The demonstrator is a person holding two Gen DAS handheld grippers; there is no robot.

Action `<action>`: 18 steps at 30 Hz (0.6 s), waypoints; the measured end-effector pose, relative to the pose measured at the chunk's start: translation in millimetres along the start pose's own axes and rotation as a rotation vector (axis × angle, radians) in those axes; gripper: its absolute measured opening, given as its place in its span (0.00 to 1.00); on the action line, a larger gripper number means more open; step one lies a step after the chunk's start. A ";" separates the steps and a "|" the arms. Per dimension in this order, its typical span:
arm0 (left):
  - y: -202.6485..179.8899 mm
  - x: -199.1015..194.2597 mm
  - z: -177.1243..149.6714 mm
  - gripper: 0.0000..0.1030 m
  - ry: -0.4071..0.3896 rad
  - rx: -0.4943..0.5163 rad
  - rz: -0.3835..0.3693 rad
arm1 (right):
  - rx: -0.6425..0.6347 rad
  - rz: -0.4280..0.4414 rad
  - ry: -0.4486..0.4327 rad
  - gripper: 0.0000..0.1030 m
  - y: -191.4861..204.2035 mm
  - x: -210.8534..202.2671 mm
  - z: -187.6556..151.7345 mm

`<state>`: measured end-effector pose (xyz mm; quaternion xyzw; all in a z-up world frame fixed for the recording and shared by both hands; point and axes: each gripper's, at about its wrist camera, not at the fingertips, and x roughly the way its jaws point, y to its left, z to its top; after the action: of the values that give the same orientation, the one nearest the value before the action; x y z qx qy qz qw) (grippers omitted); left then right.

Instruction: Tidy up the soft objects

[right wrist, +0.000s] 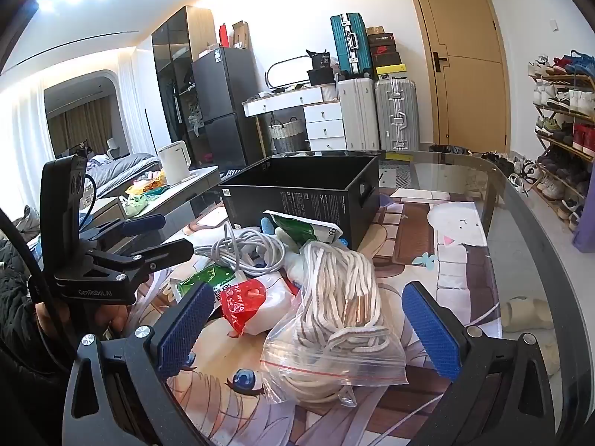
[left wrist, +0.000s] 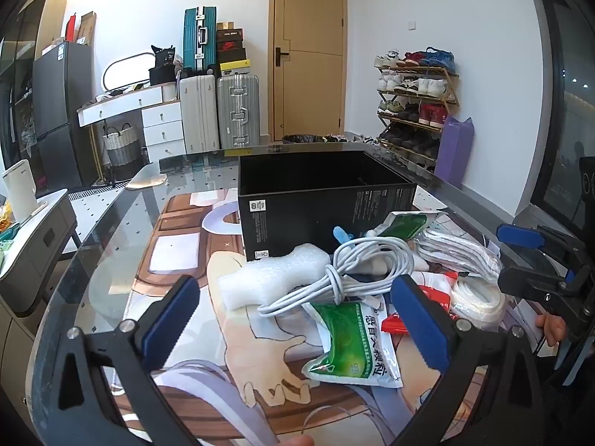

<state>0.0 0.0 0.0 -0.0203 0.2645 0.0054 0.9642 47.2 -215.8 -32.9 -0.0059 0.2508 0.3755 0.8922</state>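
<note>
A pile of soft things lies on the glass table before an open black box (left wrist: pixel 319 200) (right wrist: pixel 308 193). In the left wrist view I see white foam (left wrist: pixel 267 278), a coiled white cable (left wrist: pixel 357 271), a green-and-white pouch (left wrist: pixel 349 342) and a second green pouch (left wrist: pixel 405 223). My left gripper (left wrist: pixel 297 319) is open, its jaws either side of the pouch and cable. In the right wrist view a zip bag of white cord (right wrist: pixel 334 308) lies between the jaws of my open right gripper (right wrist: pixel 312 330). A red-and-white packet (right wrist: pixel 249 304) lies beside it. The left gripper (right wrist: pixel 148 238) shows at left.
The table (left wrist: pixel 111 260) carries a printed anime mat (right wrist: pixel 427 223). A side cabinet with a white kettle (left wrist: pixel 18 186) stands left. Suitcases (left wrist: pixel 219 111), a dresser, a door and a shoe rack (left wrist: pixel 416 104) line the far wall. A purple bag (left wrist: pixel 453 148) stands by the rack.
</note>
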 end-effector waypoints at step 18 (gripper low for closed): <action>-1.3 -0.4 -0.1 1.00 -0.001 0.007 0.004 | 0.004 0.001 0.002 1.00 -0.3 1.6 1.3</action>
<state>-0.4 -1.3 0.1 -0.0165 0.2640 0.0066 0.9644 49.0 -214.7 -32.6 -0.0044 0.2525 0.3756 0.8917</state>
